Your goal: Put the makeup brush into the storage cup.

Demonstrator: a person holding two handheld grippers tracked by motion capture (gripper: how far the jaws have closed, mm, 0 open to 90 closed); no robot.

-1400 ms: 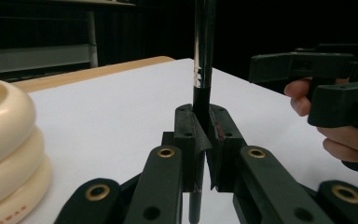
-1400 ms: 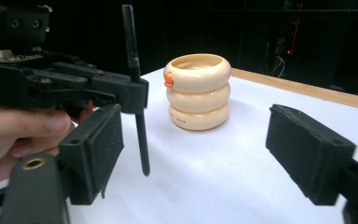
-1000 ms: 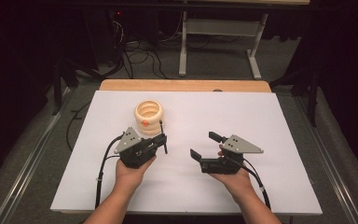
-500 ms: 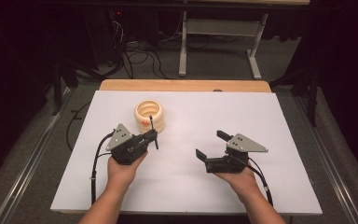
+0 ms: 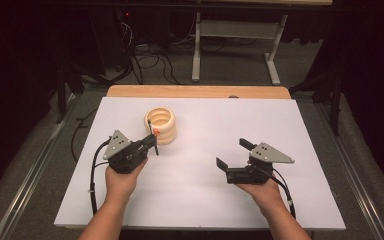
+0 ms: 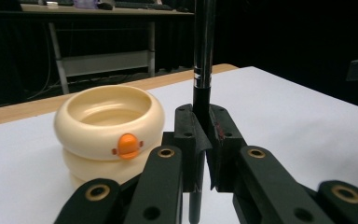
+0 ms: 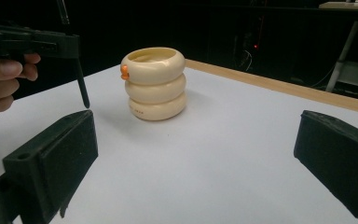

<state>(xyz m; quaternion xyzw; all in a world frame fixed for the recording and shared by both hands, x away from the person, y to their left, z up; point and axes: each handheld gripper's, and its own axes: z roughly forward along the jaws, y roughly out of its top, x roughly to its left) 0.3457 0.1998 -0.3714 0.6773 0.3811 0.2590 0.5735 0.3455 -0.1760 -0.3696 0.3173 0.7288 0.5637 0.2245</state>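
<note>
A cream cup [image 5: 161, 125] made of three stacked rings, with a small orange knob, stands upright on the white tabletop [image 5: 290, 130]. My left gripper [image 5: 152, 142] is just in front and to the left of it, shut on a thin black stick [image 5: 151, 131] that stands upright between the pads. In the left gripper view the stick [image 6: 204, 42] rises from the closed jaws, with the cup [image 6: 109, 130] close behind on the left. My right gripper [image 5: 233, 153] is at the right front; its jaws have just been opening and hold nothing. In the right gripper view [image 7: 200, 158] it faces the cup [image 7: 154, 84] and the stick [image 7: 81, 86].
A wooden strip [image 5: 200, 91] borders the table's far edge. Beyond it stand a metal desk frame [image 5: 196, 55] and cables on the grey floor [image 5: 145, 55]. Bare white surface lies between the two grippers and to the right of the cup.
My left hand has drawn to the left, away from the cup, with the stick still in its jaws. The right gripper's jaws stand a little wider.
</note>
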